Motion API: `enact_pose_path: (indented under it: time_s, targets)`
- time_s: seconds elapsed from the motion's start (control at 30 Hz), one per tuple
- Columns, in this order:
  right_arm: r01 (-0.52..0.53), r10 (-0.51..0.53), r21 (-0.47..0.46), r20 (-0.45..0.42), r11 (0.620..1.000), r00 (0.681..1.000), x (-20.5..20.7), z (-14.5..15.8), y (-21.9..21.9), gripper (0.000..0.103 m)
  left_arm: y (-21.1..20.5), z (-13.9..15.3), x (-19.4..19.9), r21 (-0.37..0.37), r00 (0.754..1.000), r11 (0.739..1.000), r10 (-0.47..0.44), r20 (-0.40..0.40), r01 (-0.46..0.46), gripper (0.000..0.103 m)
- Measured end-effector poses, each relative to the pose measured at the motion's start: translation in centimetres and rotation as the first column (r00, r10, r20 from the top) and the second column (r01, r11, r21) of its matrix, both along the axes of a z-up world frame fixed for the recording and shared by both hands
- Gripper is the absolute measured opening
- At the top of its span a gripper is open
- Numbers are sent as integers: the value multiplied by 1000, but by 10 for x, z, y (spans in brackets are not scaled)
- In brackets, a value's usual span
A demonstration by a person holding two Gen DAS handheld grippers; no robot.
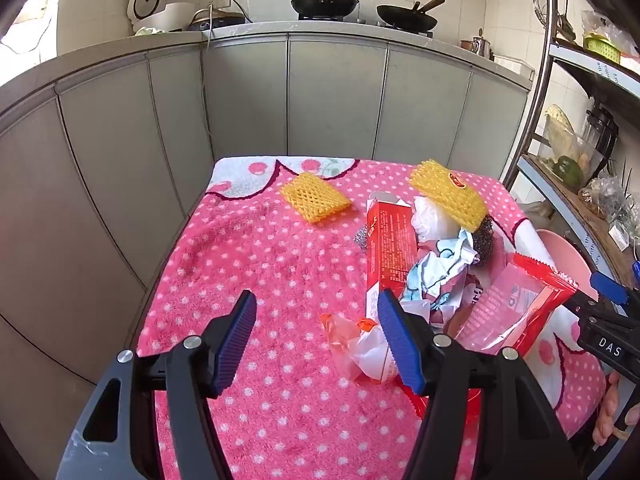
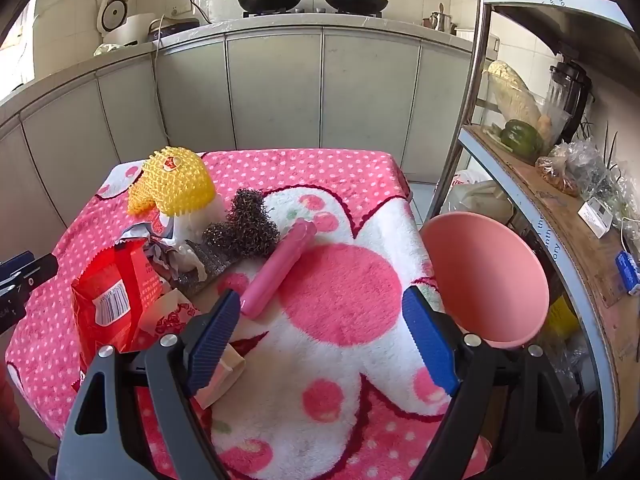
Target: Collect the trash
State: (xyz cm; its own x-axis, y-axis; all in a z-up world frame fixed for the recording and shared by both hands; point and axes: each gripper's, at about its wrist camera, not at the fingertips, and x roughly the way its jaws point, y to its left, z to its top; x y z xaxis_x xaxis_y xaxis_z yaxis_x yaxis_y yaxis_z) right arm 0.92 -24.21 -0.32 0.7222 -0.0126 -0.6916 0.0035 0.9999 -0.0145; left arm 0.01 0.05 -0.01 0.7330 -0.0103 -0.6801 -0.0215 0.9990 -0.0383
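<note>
A pile of trash lies on a pink dotted blanket (image 1: pixel 260 264): a red carton (image 1: pixel 390 246), crumpled paper (image 1: pixel 434 276), a red wrapper (image 1: pixel 516 304), a clear orange-edged wrapper (image 1: pixel 352 340), a dark scouring ball (image 1: pixel 486 246) and two yellow foam nets (image 1: pixel 314 196) (image 1: pixel 448 194). My left gripper (image 1: pixel 316 338) is open above the blanket, its right finger over the clear wrapper. My right gripper (image 2: pixel 322 340) is open and empty above the blanket, near a pink tube (image 2: pixel 278 266). The red wrapper (image 2: pixel 110 300), scouring ball (image 2: pixel 246 226) and yellow net (image 2: pixel 174 182) show in the right wrist view.
A pink bowl (image 2: pixel 486 276) sits at the blanket's right edge, beside a metal shelf rack (image 2: pixel 580 220) with bags and vegetables. Grey kitchen cabinets (image 1: pixel 280 92) stand behind, with woks (image 1: pixel 324 0) on the counter. The right gripper shows in the left wrist view (image 1: pixel 608 312).
</note>
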Motion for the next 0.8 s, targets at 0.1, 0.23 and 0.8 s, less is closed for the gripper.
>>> enact_pose_path:
  time_s: [0.1,0.23,0.8]
  targets:
    - [0,0,2,3,1000,1000,0,0,0,84,0,0,0,-3,1000,1000,0,0,0,63]
    - [-2,2,1,2,1000,1000,-1,1,1,84,0,0,0,-1,1000,1000,0,0,0,63]
    - [0,0,-1,5,1000,1000,-1,1,0,84,-5,1,-3,4,1000,1000,-10,3,10,63]
